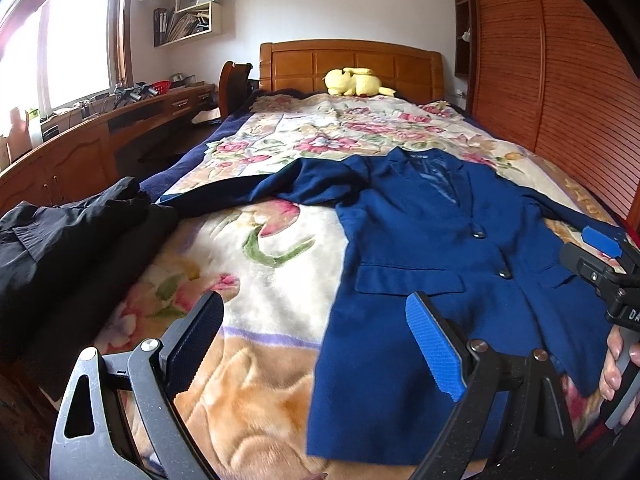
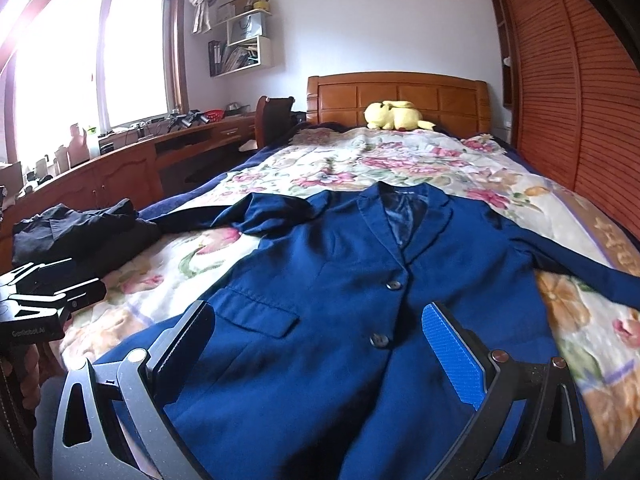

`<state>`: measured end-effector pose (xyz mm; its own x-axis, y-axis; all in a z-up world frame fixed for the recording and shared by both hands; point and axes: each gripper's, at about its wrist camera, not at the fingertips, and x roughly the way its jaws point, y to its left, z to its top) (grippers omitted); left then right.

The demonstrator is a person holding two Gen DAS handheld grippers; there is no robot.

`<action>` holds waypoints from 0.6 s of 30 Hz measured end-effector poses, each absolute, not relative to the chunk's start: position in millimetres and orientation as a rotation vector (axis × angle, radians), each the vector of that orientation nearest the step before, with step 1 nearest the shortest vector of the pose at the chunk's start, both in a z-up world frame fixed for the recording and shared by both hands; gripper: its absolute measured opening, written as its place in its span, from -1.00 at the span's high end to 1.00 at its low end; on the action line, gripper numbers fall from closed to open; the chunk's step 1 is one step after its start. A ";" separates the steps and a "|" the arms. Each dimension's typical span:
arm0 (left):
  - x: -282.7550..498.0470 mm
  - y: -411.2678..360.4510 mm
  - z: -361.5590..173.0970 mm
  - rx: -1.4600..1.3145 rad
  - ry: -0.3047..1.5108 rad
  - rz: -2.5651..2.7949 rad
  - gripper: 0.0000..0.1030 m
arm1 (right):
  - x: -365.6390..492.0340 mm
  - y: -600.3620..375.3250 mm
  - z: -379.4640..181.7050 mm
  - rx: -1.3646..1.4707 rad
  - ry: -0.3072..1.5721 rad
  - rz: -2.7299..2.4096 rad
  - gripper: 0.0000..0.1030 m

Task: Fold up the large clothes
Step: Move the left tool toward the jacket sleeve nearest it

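Nearest us in the left wrist view, our left gripper [image 1: 316, 344] hangs with its blue-padded fingers [image 1: 434, 344] spread wide and nothing between them, above the lower left edge of a navy blue two-button suit jacket [image 1: 432, 248]. In the right wrist view, our right gripper [image 2: 320, 356] is likewise wide open and empty, poised over the jacket's [image 2: 332, 304] hem, with one finger near the flap pocket at 9 o'clock and the other past the lower button at 3 o'clock.

The jacket lies front-up and buttoned on a cream floral blanket [image 1: 280, 240] covering the bed, collar pointing toward 12 o'clock. One sleeve stretches out toward 10 o'clock, the other toward 3 o'clock.

At 9 o'clock from the jacket, a heap of black clothing [image 1: 72, 236] sits on the bed's edge, with the tip of the outstretched sleeve just beside it. At 12 o'clock, a yellow plush toy [image 1: 356, 81] rests against the orange-brown wooden headboard [image 1: 352, 62].

A long wooden desk [image 2: 120, 172] runs beneath a bright window [image 2: 92, 52] at 10 o'clock, cluttered with small items too blurred to name. White wall shelves [image 2: 244, 40] hang at 11 o'clock. A slatted wooden wardrobe [image 2: 568, 92] fills the 2 o'clock side.
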<state>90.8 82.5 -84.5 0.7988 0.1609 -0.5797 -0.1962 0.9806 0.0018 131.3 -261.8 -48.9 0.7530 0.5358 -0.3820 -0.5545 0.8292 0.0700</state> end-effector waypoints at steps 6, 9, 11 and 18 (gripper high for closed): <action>114.5 98.0 -93.5 -0.034 0.635 0.221 -0.81 | 167.1 -238.3 -51.2 -0.054 0.422 0.626 -1.00; 126.6 108.7 -98.2 -0.041 0.654 0.230 -0.81 | 185.1 -226.0 -56.0 -0.069 0.447 0.638 -1.00; 135.4 116.8 -101.0 -0.057 0.665 0.227 -0.81 | 192.1 -218.9 -59.6 -0.085 0.458 0.649 -1.00; 173.2 145.3 -113.7 -0.021 0.739 0.263 -0.81 | 217.9 -205.1 -98.1 -0.125 0.551 0.671 -1.00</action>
